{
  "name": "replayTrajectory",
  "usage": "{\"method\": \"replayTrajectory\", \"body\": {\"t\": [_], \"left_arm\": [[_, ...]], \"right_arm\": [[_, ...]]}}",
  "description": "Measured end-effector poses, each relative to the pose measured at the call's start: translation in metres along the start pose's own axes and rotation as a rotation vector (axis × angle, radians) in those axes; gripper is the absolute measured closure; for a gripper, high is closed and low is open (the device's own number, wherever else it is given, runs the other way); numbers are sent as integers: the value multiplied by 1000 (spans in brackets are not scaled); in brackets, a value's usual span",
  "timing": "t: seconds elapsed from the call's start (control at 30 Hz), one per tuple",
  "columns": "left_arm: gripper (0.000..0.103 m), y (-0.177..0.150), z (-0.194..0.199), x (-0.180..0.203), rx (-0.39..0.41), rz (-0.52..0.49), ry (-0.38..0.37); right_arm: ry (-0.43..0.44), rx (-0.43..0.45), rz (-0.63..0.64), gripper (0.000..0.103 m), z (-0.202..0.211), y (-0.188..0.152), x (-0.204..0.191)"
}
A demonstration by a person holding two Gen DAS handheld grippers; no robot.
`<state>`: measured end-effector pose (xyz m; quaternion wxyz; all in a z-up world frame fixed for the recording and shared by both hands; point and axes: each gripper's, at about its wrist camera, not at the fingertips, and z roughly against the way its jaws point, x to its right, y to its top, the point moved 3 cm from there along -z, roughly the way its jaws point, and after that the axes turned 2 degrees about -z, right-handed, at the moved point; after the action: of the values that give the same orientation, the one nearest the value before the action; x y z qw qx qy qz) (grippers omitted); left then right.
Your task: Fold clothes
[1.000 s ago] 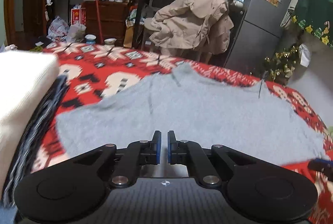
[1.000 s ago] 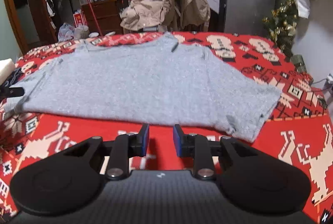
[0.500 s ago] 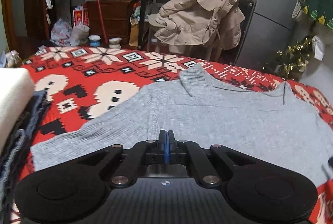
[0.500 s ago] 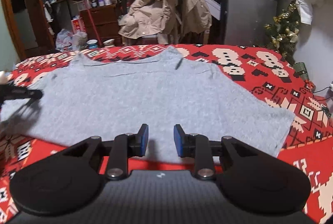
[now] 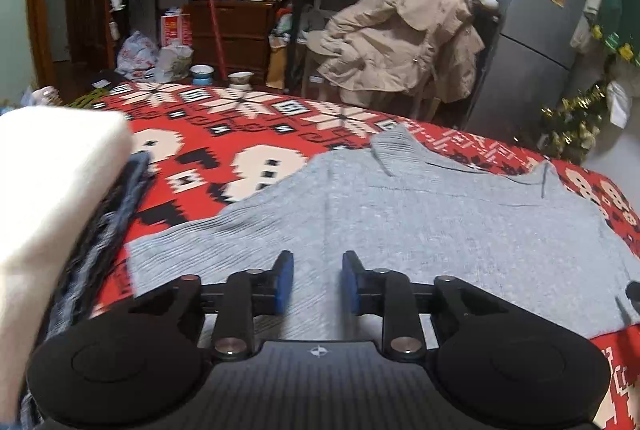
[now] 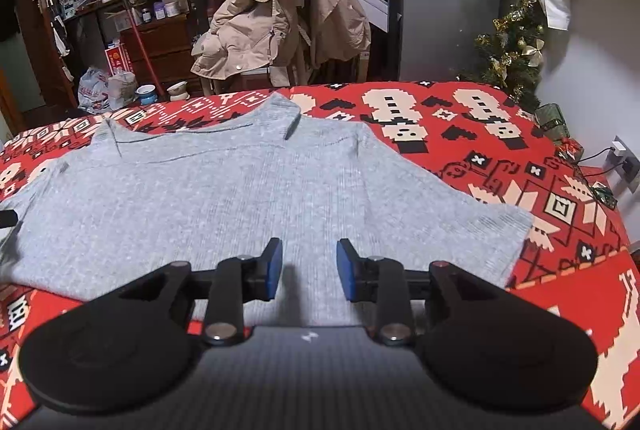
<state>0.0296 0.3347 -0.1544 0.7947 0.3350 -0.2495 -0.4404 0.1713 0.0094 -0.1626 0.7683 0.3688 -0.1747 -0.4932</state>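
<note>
Grey ribbed knit top (image 6: 256,198) lies spread flat on the red, white and black patterned blanket (image 6: 500,150), neckline at the far side and hem toward the cameras, with one short sleeve reaching out to the right in the right wrist view. It shows no fold yet.

The left gripper (image 5: 316,280) has just changed: half a second ago its blue pads were pressed together over the near part of the top, and now they stand clearly apart, with grey fabric lying flat in the gap and nothing caught between them. The right gripper (image 6: 306,270) has its fingers apart as before, but has moved in from the bare blanket in front of the hem and now hangs over the near part of the garment.

My reading is that the left pinch was a tug to straighten the cloth, now let go, so the smoothing stage looks finished and folding proper has yet to begin. Both tools are free and over the cloth near the hem, placed well for a fresh grasp there or out at a sleeve.

At the left edge of the left wrist view sits a stack of folded clothes (image 5: 60,206), a white piece on top of dark ones, close beside the top's left sleeve.
</note>
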Motion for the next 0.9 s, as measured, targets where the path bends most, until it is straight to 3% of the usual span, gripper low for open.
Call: {"method": "replayTrajectory", "body": {"t": [0.2,0.33,0.47,0.7,0.8,0.87,0.9], "left_arm": [[71,-11,11,-26,-17,24,98],[66,-18,13,-38,-29,45,116],[54,-19,11,-46,-23,91,97],[54,-22,13,-56,-8,125,182],[58,-22,13,-55,-4,133,186],[74,-21,12,-52,-4,144,172],[76,-20,10,-51,-3,151,166]], "right_arm": [[12,-8,4,67,12,-12,-7],[24,-11,2,66,16,-16,-9],[47,-29,-29,65,14,-17,-5],[54,-38,-14,64,9,-19,-10],[58,-43,-19,64,6,-20,-12],[60,-44,-19,63,6,-20,-13],[62,-44,-18,63,5,-21,-14]]}}
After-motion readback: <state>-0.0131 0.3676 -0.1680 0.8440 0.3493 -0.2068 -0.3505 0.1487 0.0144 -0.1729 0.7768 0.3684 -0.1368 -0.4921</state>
